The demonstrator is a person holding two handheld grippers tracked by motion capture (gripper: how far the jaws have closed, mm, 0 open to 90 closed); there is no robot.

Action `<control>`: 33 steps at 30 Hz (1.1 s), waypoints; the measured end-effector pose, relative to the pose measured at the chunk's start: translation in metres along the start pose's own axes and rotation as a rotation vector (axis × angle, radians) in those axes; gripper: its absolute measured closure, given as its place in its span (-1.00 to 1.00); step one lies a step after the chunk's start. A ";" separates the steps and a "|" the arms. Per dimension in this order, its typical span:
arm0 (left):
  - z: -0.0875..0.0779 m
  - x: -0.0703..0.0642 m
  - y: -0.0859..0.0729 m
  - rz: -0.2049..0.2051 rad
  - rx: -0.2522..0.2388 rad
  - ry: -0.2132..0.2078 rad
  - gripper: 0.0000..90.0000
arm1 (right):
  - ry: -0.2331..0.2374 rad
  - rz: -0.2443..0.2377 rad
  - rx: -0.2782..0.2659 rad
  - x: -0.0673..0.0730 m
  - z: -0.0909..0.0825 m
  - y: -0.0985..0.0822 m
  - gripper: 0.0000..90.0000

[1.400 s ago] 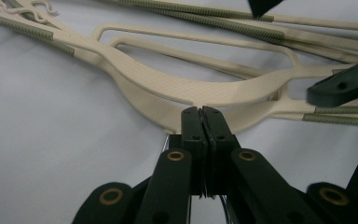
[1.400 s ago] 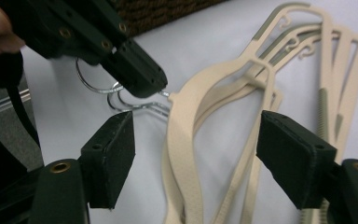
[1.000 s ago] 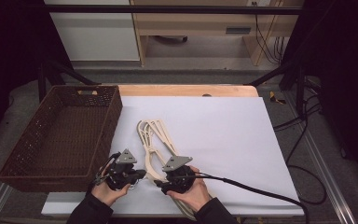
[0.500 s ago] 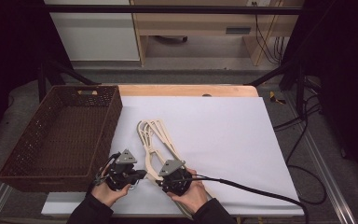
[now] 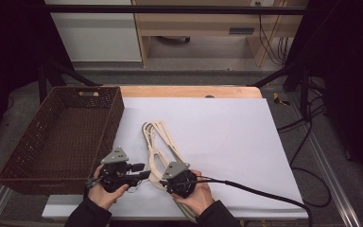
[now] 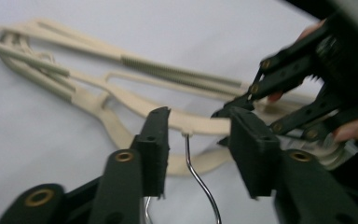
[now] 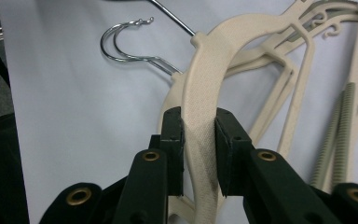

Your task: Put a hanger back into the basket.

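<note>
The cream hanger [image 7: 205,88], low in the high view's centre, we clamp in our right gripper [image 7: 199,128], whose jaws just closed, while our left gripper [image 6: 198,144], just opened, straddles its wire hook [image 6: 200,182] untouched.

Lab: framed rig [image 5: 307,137], trailing cables [image 5: 312,118]

Both forearms enter from the near edge, hands close together. The left hand [image 5: 105,191] grips the left gripper [image 5: 144,174], which lies level and points right; its jaws have just been opening and stand apart, pressing on nothing. The right hand [image 5: 196,196] holds the right gripper [image 5: 163,178] just beside it, pointing left and far; its jaws have just been closing and now clamp tight.
</note>
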State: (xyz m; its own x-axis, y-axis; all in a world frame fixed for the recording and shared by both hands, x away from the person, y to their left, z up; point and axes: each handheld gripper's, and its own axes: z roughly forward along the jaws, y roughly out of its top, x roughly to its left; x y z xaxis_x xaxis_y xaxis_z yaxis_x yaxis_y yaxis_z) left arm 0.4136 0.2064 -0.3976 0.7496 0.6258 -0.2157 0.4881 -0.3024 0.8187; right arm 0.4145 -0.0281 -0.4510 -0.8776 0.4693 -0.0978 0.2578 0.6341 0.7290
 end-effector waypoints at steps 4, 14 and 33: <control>-0.026 -0.001 0.009 0.020 -0.131 0.028 -0.27 | -0.035 -0.017 -0.011 -0.003 -0.012 0.004 0.71; -0.046 -0.002 0.014 0.076 -0.239 0.069 -0.64 | -0.108 0.037 -0.070 -0.029 -0.049 0.003 0.81; -0.029 -0.007 0.011 0.136 -0.174 0.099 -0.87 | -0.072 0.129 -0.233 -0.068 -0.105 -0.011 0.93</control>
State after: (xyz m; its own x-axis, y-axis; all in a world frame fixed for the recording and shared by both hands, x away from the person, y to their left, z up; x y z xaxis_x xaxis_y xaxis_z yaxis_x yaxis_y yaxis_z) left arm 0.4005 0.2191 -0.3717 0.7517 0.6575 -0.0510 0.2947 -0.2657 0.9179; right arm 0.4286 -0.1313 -0.3811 -0.8105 0.5846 -0.0358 0.2583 0.4117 0.8740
